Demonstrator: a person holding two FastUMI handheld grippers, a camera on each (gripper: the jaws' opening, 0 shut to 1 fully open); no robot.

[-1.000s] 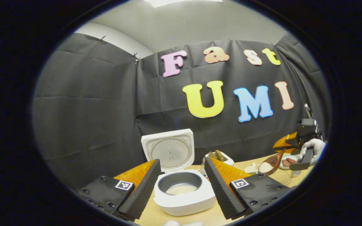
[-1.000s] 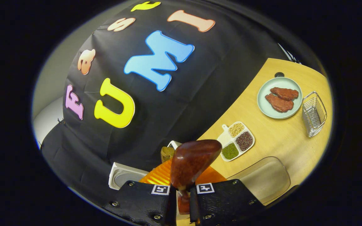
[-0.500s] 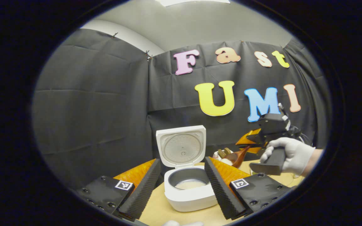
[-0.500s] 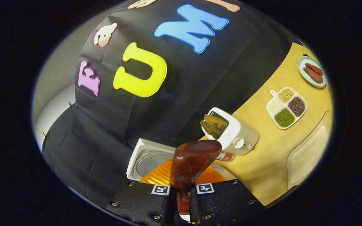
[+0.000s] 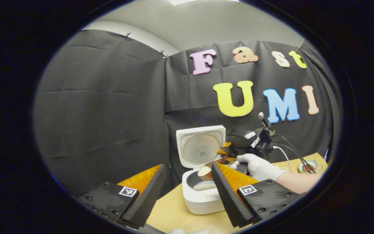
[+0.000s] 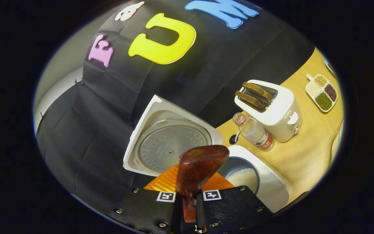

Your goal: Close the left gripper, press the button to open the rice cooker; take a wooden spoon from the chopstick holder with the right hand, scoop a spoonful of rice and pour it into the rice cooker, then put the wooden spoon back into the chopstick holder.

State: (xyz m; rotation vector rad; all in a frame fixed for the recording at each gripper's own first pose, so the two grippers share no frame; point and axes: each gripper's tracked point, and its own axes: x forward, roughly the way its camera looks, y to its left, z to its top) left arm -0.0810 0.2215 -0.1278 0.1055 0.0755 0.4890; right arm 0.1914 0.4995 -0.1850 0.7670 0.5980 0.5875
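The white rice cooker stands on the wooden table with its lid up and some rice in the pot. My left gripper is open and empty, hanging in front of the cooker. A gloved hand holds my right gripper just right of the lid. That right gripper is shut on the handle of the wooden spoon. The spoon bowl carries white rice and hovers over the pot's rim.
Right of the cooker stand a clear bottle and a white toaster-like box with brown slices. A divided tray of grains lies farther right. A small plate sits at the table's far right, and cables trail from the right gripper.
The right gripper has carried the rice-filled spoon leftward, from over the table's right side to above the cooker pot. The left gripper stays open and has drifted slightly left.
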